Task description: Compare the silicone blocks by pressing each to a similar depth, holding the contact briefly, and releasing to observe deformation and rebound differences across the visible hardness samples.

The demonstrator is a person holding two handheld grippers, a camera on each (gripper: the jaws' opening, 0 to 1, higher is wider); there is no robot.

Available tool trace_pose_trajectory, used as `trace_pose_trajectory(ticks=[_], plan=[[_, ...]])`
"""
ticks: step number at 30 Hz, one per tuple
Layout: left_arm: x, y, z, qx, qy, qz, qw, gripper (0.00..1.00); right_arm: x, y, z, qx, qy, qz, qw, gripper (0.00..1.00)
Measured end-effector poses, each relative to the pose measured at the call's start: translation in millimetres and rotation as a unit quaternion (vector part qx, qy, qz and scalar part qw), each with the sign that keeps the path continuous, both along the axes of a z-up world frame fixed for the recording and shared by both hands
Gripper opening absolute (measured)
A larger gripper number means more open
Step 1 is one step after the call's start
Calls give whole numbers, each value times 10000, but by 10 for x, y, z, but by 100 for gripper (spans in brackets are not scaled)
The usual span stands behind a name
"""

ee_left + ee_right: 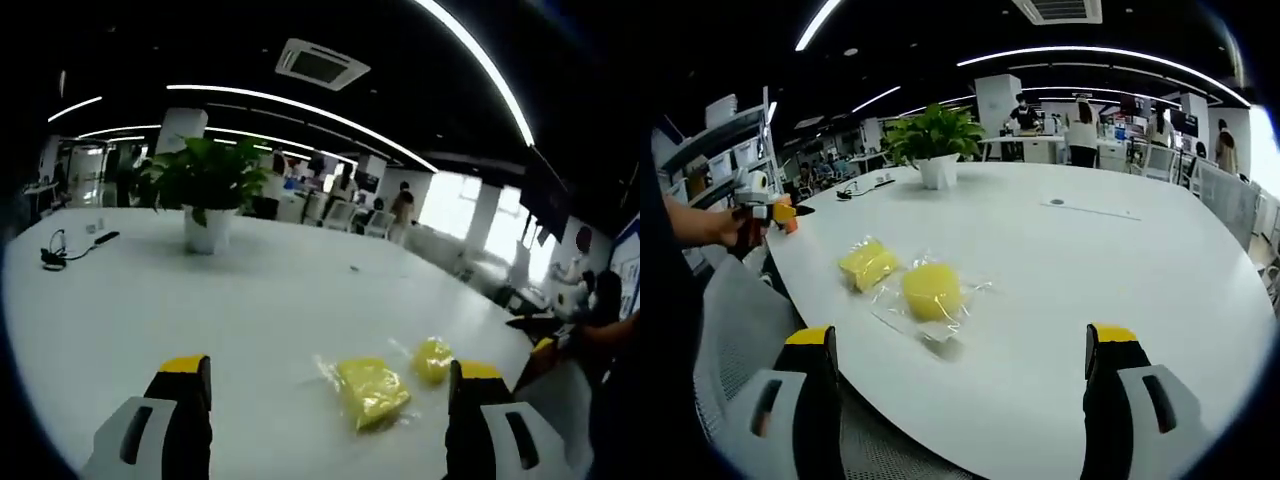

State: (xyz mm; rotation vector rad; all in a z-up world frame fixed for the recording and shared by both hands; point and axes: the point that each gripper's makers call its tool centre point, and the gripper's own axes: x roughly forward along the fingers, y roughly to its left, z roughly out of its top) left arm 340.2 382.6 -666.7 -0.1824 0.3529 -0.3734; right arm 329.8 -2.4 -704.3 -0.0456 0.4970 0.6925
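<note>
- Left gripper (330,385) hangs above the white tabletop (200,310), jaws spread wide, nothing between them.
- Straight ahead of it lies the square block (372,390), yellow, in a clear wrapper, flat on the tabletop between the two jaw tips as the view frames it.
- Just beyond and to the right sits the round block (433,358), also yellow and wrapped, close beside the square one.
- Right gripper (958,345) is up too, jaws wide apart and holding nothing, looking across the tabletop (1120,270) from its edge.
- In the right gripper view the round block (931,291) is the nearer one, the square block (868,264) just to its left; their wrappers look to touch, though I cannot tell for sure.
- Neither gripper touches a block.
- At the left rim of that view a hand (725,226) holds the left gripper (768,211) off the table edge.
- A plant (207,190) in a white pot stands well back on the tabletop, far from the blocks; a cable (70,248) lies near the far left edge.
- A mesh chair (740,330) sits below the right gripper.
</note>
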Motion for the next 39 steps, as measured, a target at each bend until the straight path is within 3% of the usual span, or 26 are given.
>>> trace_pose_trajectory(ticks=[5, 15, 26, 31, 39], plan=[[14, -41, 1, 139, 6, -153, 9998, 100, -8, -92, -9, 91, 28, -185, 9998, 96], [15, -115, 13, 57, 10, -188, 9998, 100, -24, -62, -9, 69, -12, -182, 9998, 96], [56, -76, 22, 253, 15, -303, 9992, 100, 58, -41, 37, 58, -105, -199, 9997, 96], [15, -97, -64, 376, 87, -414, 9984, 100, 38, -55, 2, 5, -75, -196, 9998, 96], [13, -63, -90, 233, 122, -320, 9991, 100, 6, -142, -15, -49, 20, -159, 9999, 96]])
